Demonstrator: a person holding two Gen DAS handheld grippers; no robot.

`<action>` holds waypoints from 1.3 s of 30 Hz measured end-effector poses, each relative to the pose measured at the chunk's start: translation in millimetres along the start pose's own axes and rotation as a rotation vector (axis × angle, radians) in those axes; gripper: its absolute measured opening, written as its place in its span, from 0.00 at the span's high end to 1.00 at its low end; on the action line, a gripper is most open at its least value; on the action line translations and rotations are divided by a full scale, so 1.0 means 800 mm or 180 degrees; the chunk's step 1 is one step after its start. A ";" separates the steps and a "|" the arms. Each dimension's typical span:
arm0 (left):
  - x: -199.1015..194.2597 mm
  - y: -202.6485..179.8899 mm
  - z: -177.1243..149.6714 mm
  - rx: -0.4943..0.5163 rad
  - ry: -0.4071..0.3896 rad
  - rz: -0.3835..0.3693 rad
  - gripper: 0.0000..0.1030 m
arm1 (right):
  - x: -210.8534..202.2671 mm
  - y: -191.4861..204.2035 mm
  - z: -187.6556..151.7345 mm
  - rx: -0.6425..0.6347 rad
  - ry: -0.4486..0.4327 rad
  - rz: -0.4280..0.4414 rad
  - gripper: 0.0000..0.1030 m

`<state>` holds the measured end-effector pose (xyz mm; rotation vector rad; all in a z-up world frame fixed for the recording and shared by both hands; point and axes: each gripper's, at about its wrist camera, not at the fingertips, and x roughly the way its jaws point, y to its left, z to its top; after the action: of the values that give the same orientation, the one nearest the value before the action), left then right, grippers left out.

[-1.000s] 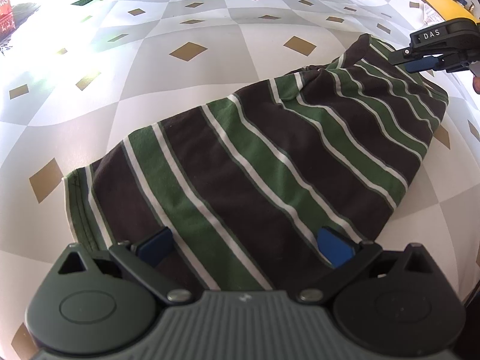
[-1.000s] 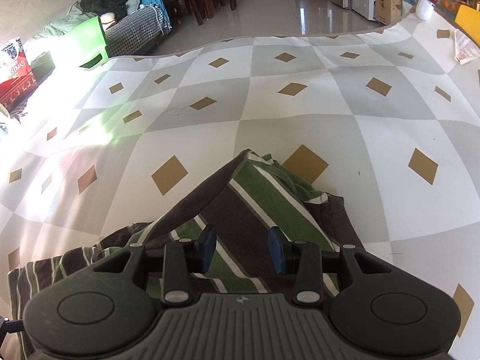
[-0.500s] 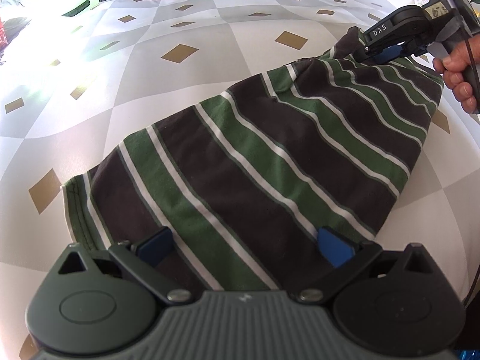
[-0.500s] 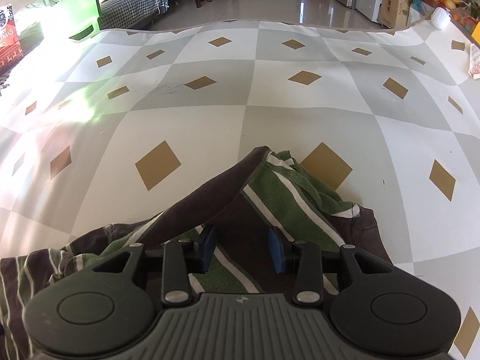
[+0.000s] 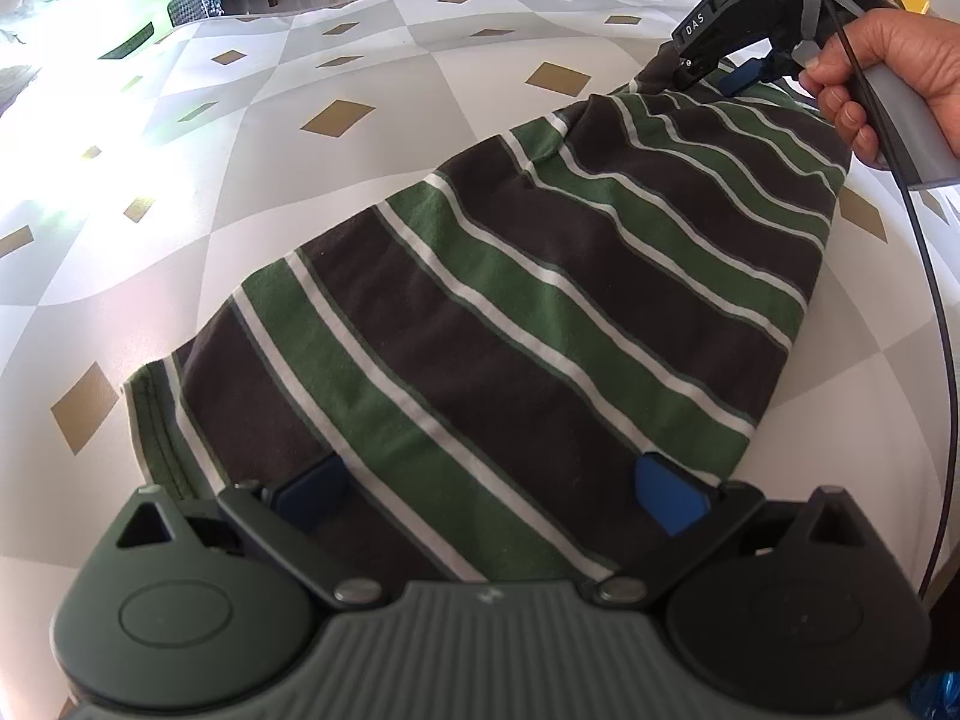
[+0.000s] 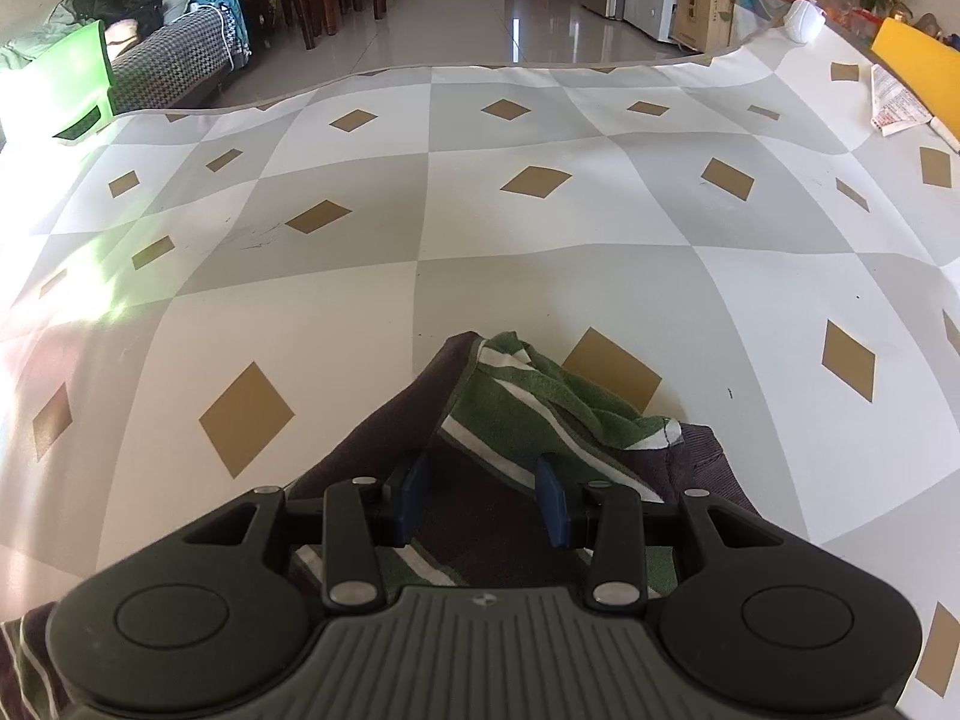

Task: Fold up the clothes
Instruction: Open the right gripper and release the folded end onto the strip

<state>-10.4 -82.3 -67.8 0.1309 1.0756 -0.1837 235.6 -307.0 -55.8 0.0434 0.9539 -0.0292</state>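
**Right gripper drops onto the far corner of the shirt**

Over the last second the right gripper (image 5: 729, 75) has come across and down from above the far end of the striped shirt (image 5: 540, 312) to its bunched far corner. In the right wrist view its fingers (image 6: 414, 495) stand a little apart over the cloth with nothing pinched between them. The opening has not changed, so I judge the grab of that corner is about to happen, not done.

The left gripper (image 5: 489, 495) has kept its place at the near end of the shirt, fingers wide apart over the hem and clamped on nothing.

The shirt lies flat along the table (image 6: 540, 276), already narrowed lengthwise, with its near end under the left gripper. Beyond the far corner the checked cloth is bare all the way to the table's far edge. To the left of the shirt there is also bare room. To its right, the table edge comes close. A paper (image 6: 894, 102) and a yellow thing (image 6: 918, 60) sit well away from the shirt, near the far right corner.
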 end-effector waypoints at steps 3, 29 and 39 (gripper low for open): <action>-0.001 0.005 -0.001 -0.0021 -0.0002 0.0004 0.00 | 0.001 -0.004 0.002 0.0022 0.0005 0.0017 0.65; 0.018 0.107 0.029 -0.0679 0.0006 0.0329 0.00 | -0.046 -0.058 -0.043 0.0244 0.0518 -0.0167 0.63; 0.006 0.122 0.024 -0.0775 0.0083 0.0579 0.00 | -0.083 -0.067 -0.084 0.0036 0.0700 0.0099 0.55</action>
<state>28.8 9.1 -61.5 0.0117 1.0972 0.1131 140.1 -357.2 -41.7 0.0732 1.1729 -0.0009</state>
